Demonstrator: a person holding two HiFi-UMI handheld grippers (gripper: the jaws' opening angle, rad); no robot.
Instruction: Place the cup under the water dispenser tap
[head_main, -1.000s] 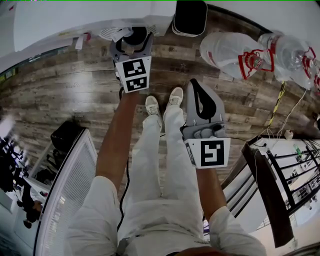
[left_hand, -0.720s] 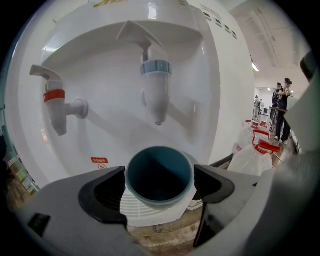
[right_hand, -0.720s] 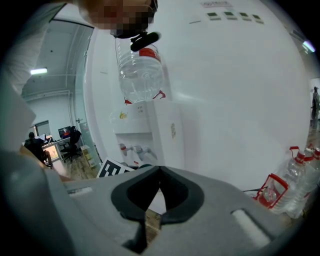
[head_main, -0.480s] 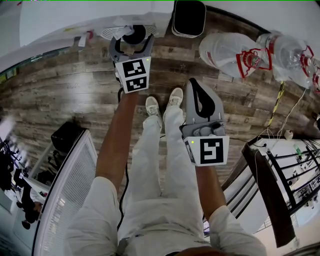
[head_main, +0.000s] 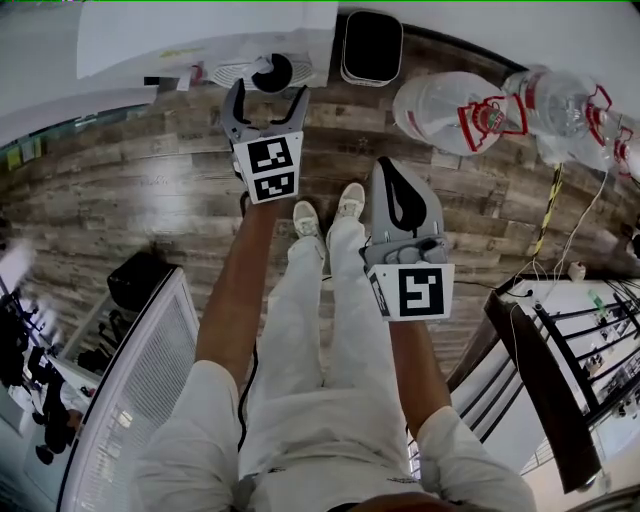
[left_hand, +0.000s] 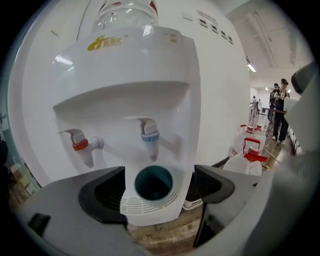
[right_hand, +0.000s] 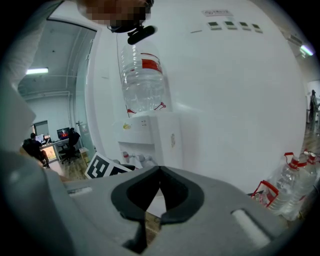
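Note:
The cup (left_hand: 153, 183), dark teal inside, stands upright on the white drip tray (left_hand: 150, 209) directly below the blue tap (left_hand: 149, 137); a red tap (left_hand: 80, 146) is to its left. My left gripper (left_hand: 159, 172) is open wide, its jaws on either side of the cup and short of it, touching nothing. In the head view the cup (head_main: 272, 72) sits just beyond the left gripper (head_main: 268, 92). My right gripper (head_main: 395, 170) hangs farther back over the floor, shut and empty. In the right gripper view the right gripper (right_hand: 159, 171) has its jaws meeting, with the dispenser (right_hand: 150, 135) ahead.
Large water bottles (head_main: 450, 105) lie on the wooden floor right of the dispenser, beside a black bin (head_main: 372, 45). A cable (head_main: 552, 215) and a metal rack (head_main: 570, 340) are at the right. A white slatted panel (head_main: 130, 400) is at the lower left. People (left_hand: 279, 107) stand far off.
The left gripper's jaws were around the cup; they have spread and drawn back toward me and upward. The cup stays on the drip tray. The right gripper rose a little.

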